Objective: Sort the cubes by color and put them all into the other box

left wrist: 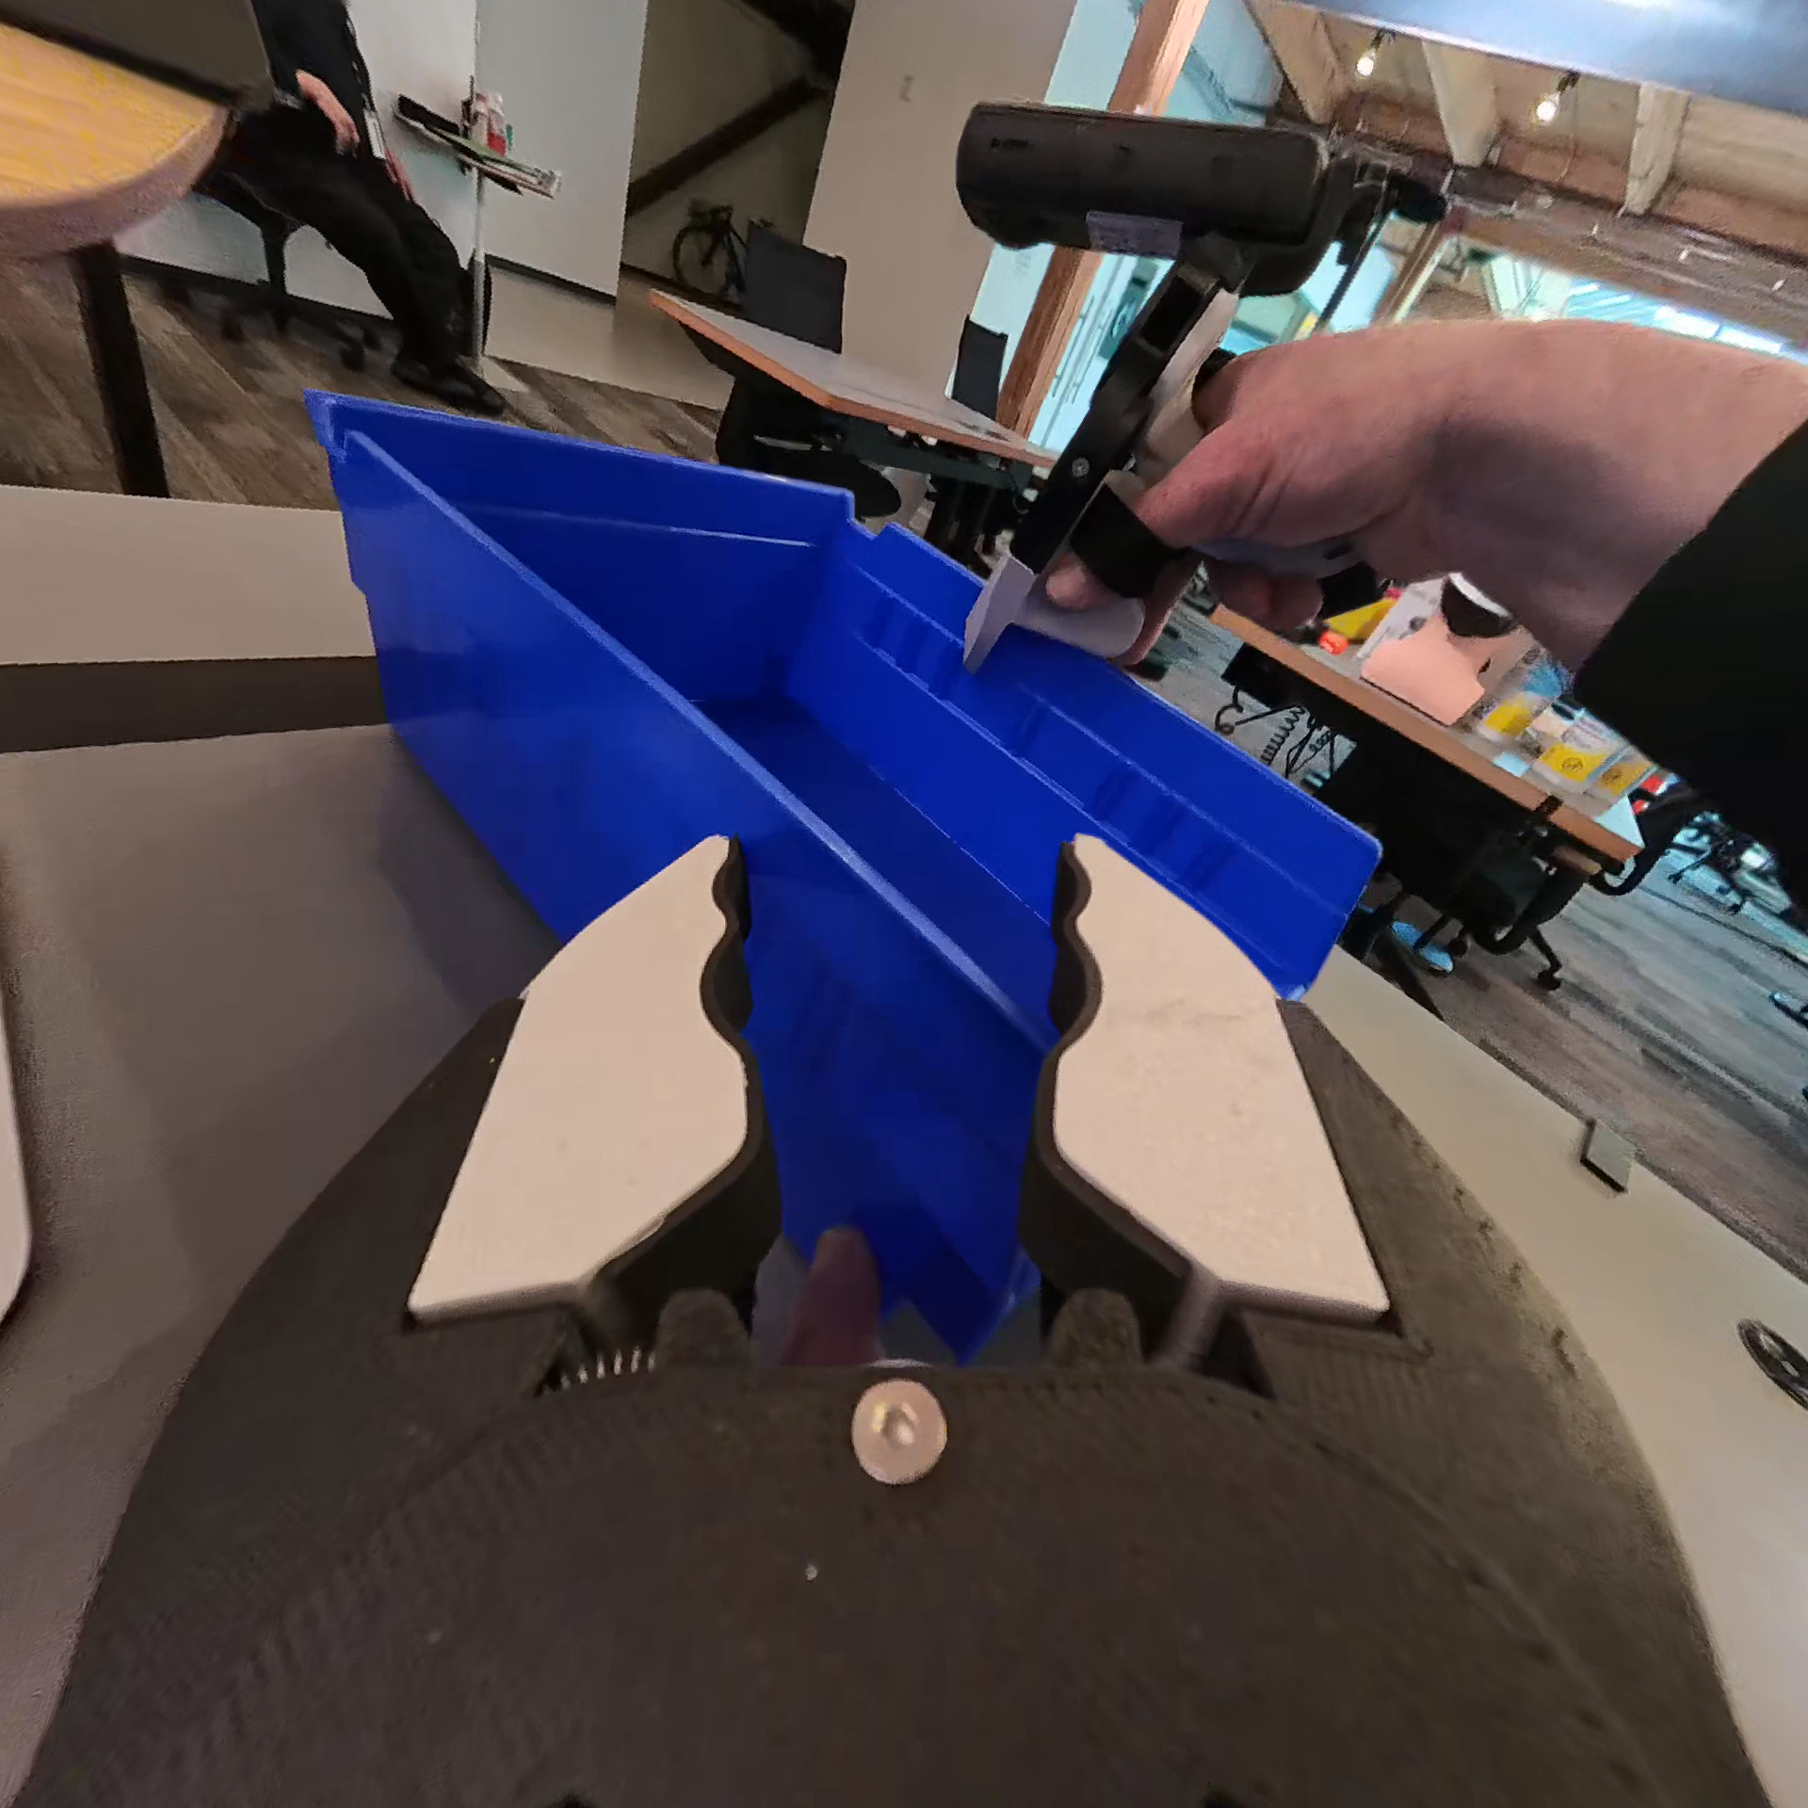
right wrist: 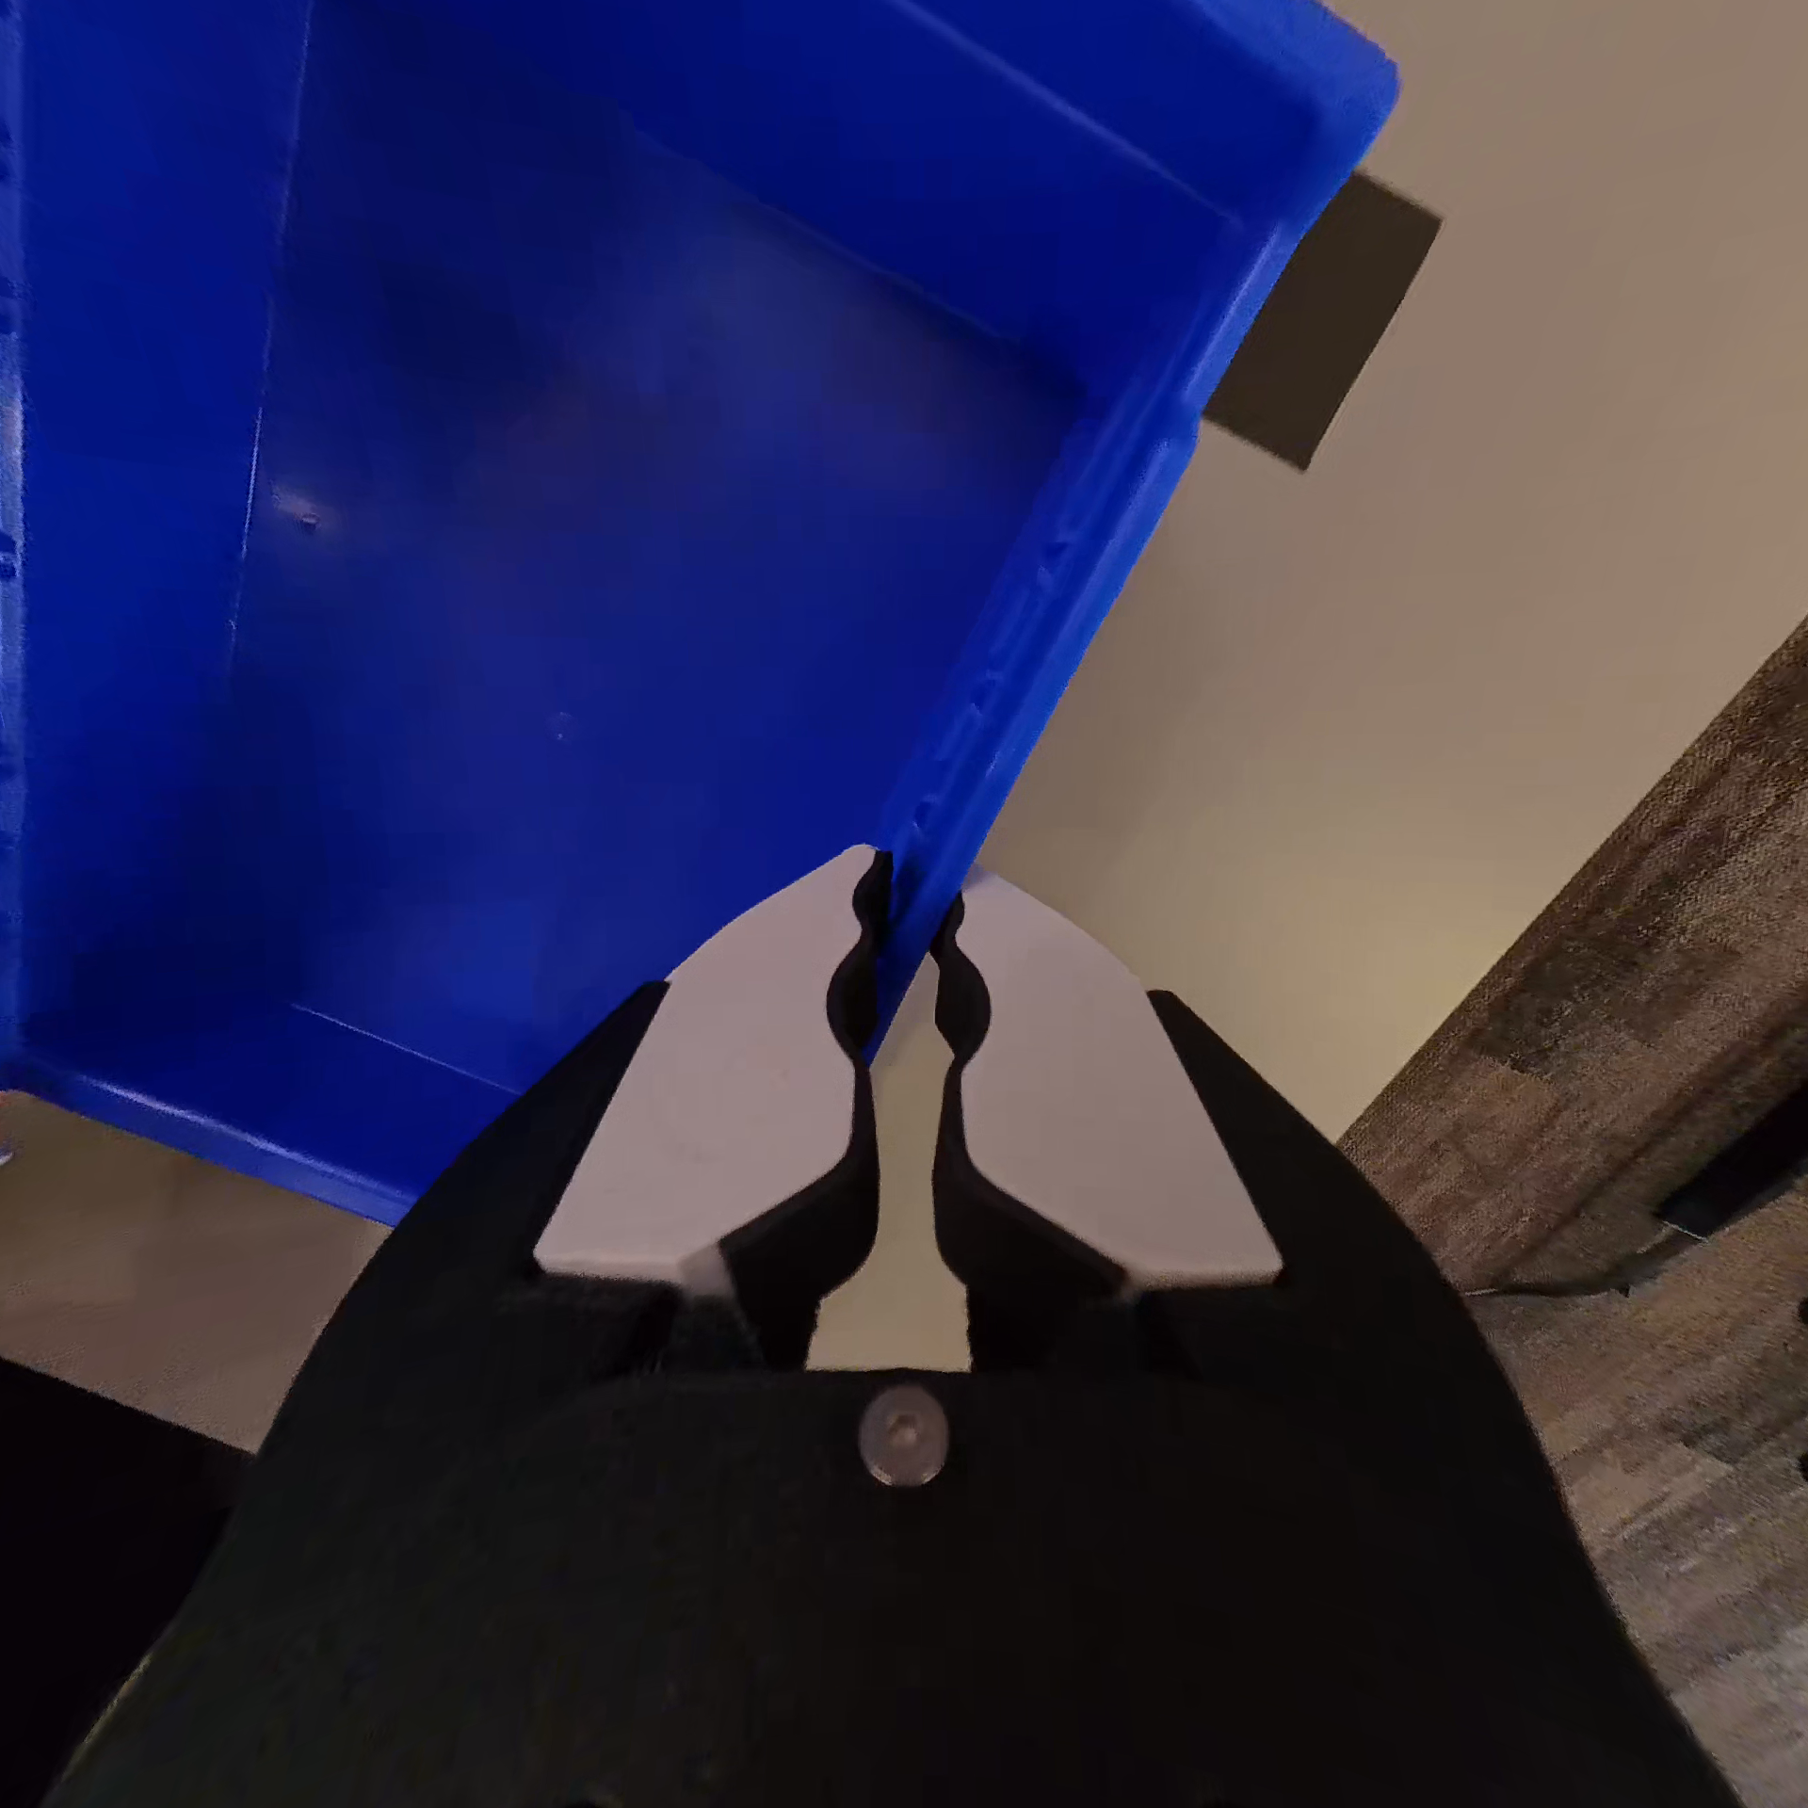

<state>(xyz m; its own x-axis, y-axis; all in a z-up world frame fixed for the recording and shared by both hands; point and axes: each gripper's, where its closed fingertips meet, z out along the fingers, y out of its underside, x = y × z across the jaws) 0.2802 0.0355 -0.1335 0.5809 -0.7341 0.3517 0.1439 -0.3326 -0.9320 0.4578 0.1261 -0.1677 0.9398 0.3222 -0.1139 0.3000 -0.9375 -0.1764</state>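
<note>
Beige table (right wrist: pixel 1370 685), right tool (right wrist: pixel 915 900) pinching blue box (right wrist: pixel 587 489) wall

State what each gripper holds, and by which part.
The right gripper pinches the blue box by its side wall's rim. The left gripper is open, holding nothing.

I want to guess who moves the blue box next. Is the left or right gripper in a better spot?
Right, probably. The right gripper has its fingers shut on a side wall of the blue box. The left gripper is open around the box's near end, gripping nothing.
</note>
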